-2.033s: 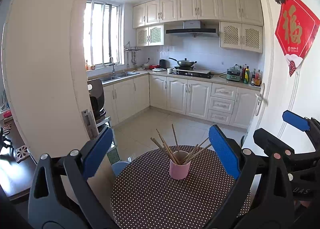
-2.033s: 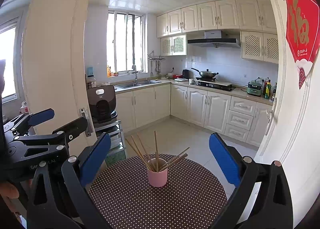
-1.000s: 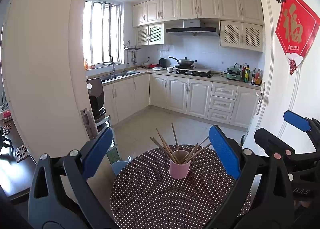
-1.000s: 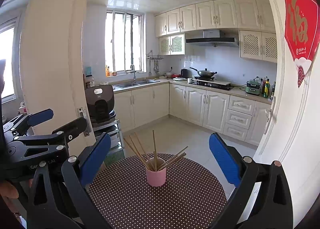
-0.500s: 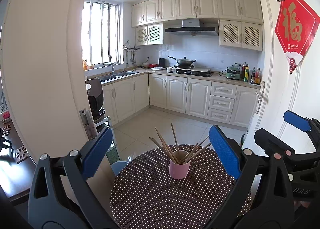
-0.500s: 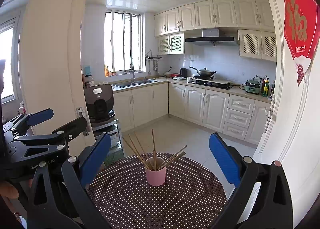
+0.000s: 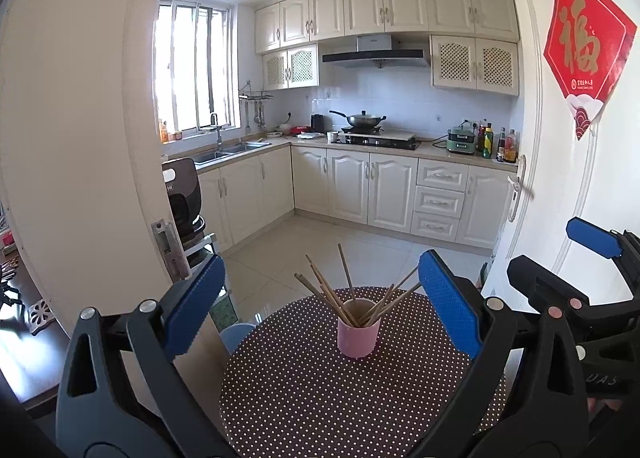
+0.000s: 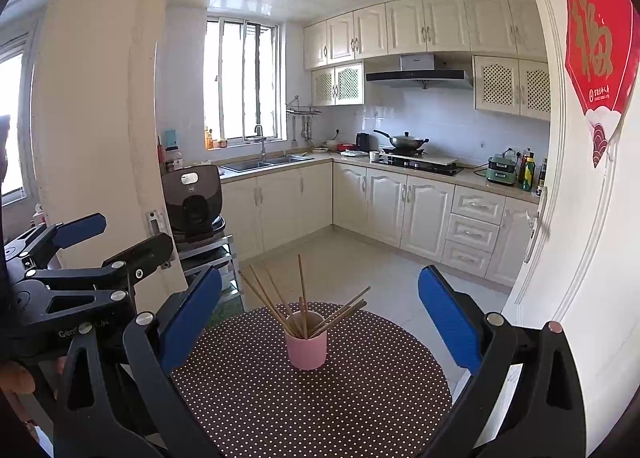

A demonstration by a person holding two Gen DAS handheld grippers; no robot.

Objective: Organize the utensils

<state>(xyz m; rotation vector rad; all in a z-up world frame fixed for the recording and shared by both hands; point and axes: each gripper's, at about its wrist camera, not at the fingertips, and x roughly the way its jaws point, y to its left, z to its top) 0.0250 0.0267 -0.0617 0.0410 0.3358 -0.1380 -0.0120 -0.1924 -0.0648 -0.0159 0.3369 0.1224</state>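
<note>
Little has moved since two seconds ago: both cameras have tipped up a touch, so the pink cup point(image 7: 357, 333) sits slightly lower in each view, while cup and chopsticks point(image 7: 341, 290) keep their spot on the table; the left gripper point(image 7: 320, 308) hangs above the near edge of the round dotted table point(image 7: 304, 398), its blue-padded fingers point(image 7: 448, 304) spread wide and holding nothing; the cup stands upright just ahead of it, between the two fingers and a little nearer the right-hand one, with the chopsticks fanned out of its mouth, some leaning left, some right; off this gripper's right side the right gripper's black frame shows; the right gripper point(image 8: 320, 312) is likewise spread and empty, with the cup point(image 8: 306, 342) ahead and close to the middle of its gap, not touching either finger; the chopsticks point(image 8: 304, 298) rise above the cup rim; to its left the other gripper's frame is visible, with part of a hand point(image 8: 18, 380) at the edge behind it; beyond the table lies the kitchen floor point(image 8: 360, 270).
</note>
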